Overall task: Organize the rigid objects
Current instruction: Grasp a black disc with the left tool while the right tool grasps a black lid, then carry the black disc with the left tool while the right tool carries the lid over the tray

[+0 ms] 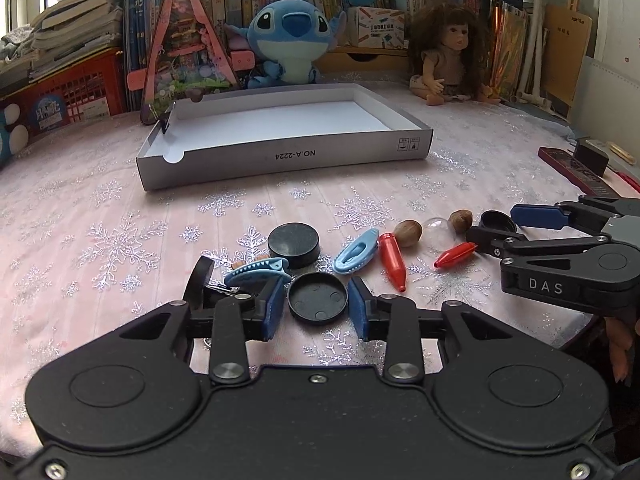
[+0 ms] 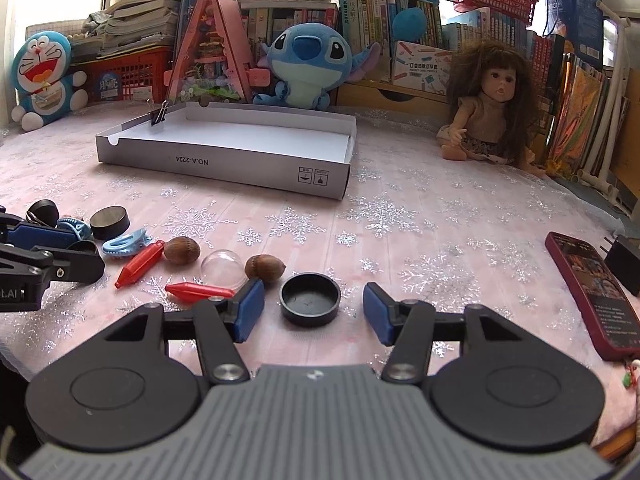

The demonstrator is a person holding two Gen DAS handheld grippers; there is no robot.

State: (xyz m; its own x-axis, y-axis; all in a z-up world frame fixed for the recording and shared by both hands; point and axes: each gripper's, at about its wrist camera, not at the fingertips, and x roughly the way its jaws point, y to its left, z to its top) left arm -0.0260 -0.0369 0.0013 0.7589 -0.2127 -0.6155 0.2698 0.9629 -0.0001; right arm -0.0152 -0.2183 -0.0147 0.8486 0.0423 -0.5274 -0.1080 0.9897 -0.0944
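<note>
We see our left gripper (image 1: 316, 306) with pads flanking a black cap (image 1: 317, 297) lying hollow-up near the tablecloth's (image 1: 100, 216) near edge; whether they press it we cannot tell. Our right gripper (image 2: 314, 314) stands open around another black cap (image 2: 310, 298), clear of both pads.
</note>
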